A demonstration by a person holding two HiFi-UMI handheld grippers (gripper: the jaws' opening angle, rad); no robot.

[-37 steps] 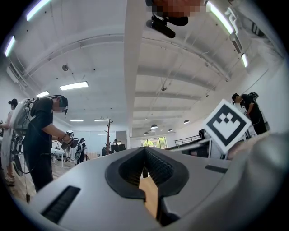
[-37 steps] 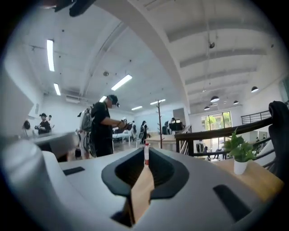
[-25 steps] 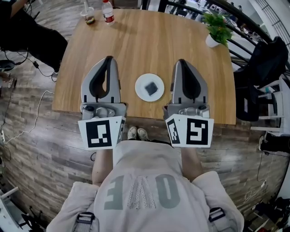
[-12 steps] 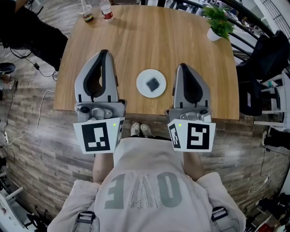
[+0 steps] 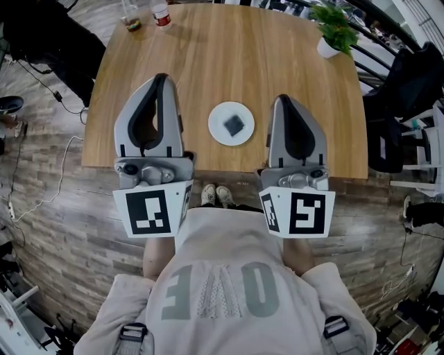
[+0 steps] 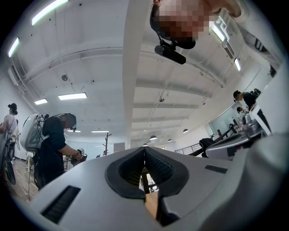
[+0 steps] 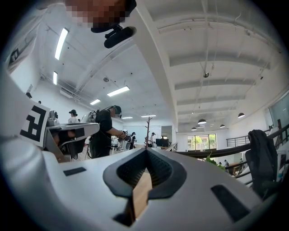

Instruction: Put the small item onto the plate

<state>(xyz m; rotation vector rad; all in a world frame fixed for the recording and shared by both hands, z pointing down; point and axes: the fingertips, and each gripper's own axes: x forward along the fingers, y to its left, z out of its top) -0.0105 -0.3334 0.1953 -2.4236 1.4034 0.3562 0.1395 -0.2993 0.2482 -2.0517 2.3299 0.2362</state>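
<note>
A small dark square item (image 5: 234, 125) lies in the middle of a round white plate (image 5: 219, 134) on the wooden table (image 5: 229, 55), near its front edge. My left gripper (image 5: 161, 78) is held to the left of the plate, shut and empty, its tips pointing away over the table. My right gripper (image 5: 283, 101) is held to the right of the plate, also shut with nothing in it. In both gripper views the jaws (image 6: 144, 149) (image 7: 146, 151) meet at the tips and point upward toward the ceiling.
A potted green plant (image 5: 334, 31) stands at the table's far right corner. A bottle (image 5: 161, 15) and a glass (image 5: 131, 16) stand at the far left edge. A black chair (image 5: 409, 90) is at the right, and people stand in the room beyond.
Both grippers have pulled slightly back toward the table's front edge, the left one a little outward. The item and plate have stayed in place.
</note>
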